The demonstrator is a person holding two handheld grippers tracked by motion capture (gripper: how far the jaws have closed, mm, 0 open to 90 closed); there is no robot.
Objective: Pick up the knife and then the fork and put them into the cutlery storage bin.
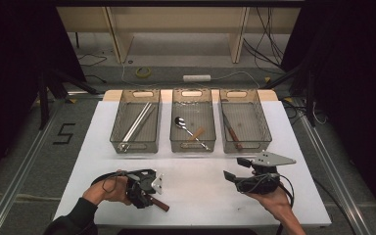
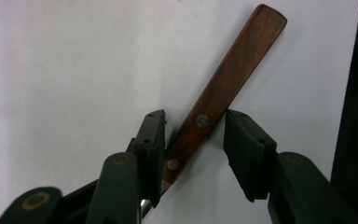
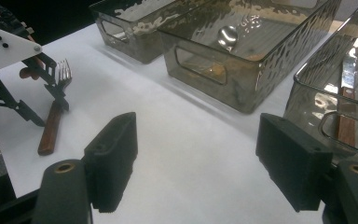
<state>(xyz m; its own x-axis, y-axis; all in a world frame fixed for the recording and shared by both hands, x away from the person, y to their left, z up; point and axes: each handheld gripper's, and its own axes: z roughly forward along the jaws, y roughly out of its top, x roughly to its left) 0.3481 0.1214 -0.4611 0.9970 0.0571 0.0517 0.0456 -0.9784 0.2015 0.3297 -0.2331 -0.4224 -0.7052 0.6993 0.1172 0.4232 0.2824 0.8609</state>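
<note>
- The left gripper [image 2: 193,135] points down at the white table [image 1: 196,188], its jaws partly open and straddling the wooden handle of a fork [image 2: 228,84]. One pad lies against the handle near its rivets; the other stands just clear of it, so there is no firm clamp.
- The fork lies flat near the table's front left edge. In the right gripper view its tines [image 3: 63,71] point toward the bins and its handle end toward the front edge.
- The handle crosses the jaw gap at a slant, its free end reaching past the fingertips.
- The right gripper [image 3: 200,158] hovers wide open and empty, well apart, facing the middle bin [image 3: 242,56].
</note>
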